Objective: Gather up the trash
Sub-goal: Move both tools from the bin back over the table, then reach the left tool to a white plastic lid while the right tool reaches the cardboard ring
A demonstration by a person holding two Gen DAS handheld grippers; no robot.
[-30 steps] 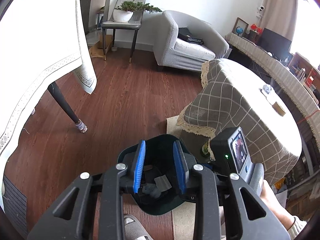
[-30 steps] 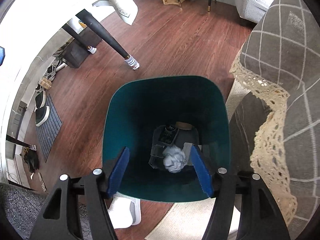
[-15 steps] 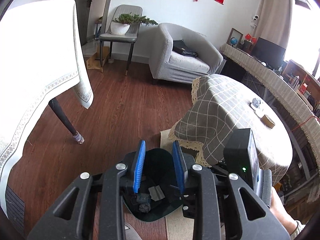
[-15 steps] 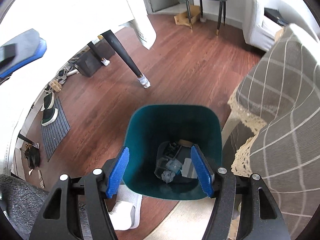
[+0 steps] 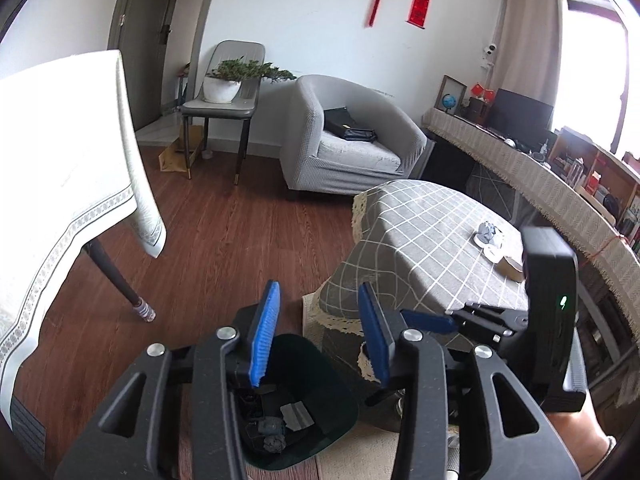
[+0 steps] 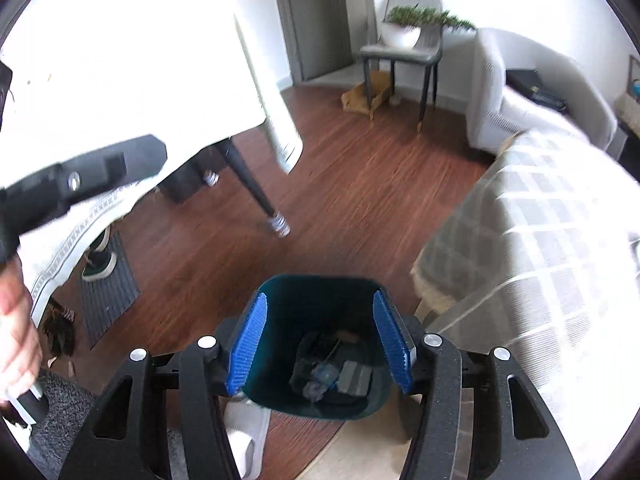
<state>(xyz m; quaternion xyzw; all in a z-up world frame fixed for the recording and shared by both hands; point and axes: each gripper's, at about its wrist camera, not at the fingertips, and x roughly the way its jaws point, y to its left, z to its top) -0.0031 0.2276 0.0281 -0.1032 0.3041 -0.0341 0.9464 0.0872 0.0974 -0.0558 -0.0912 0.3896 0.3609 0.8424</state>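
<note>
A dark teal trash bin (image 6: 320, 282) stands on the floor beside the low table with the checked cloth (image 5: 420, 240). Crumpled paper (image 6: 316, 388) and dark scraps lie at its bottom. My right gripper (image 6: 320, 320) hovers high above the bin; its jaws are closing with nothing between the pads. My left gripper (image 5: 318, 312) is raised above the bin (image 5: 340, 392) too, its jaws opening and empty. On the checked table lie a crumpled grey wad (image 5: 486, 232), a white scrap (image 5: 492, 255) and a small brown box (image 5: 510, 266). The right gripper's blue finger (image 5: 428, 316) shows beside my left one.
A white-clothed table (image 5: 60, 184) with a dark leg (image 5: 116, 276) stands to the left. A grey armchair (image 5: 348, 140) and a chair bearing a potted plant (image 5: 224, 88) are at the far wall. A slippered foot (image 6: 244, 428) is by the bin, and a rug (image 5: 360, 456) lies under it.
Both grippers have risen away from the bin, which now looks smaller and lower. The left jaws stand wider apart than before; the right jaws have narrowed a little. Both views tilt up towards the room.
</note>
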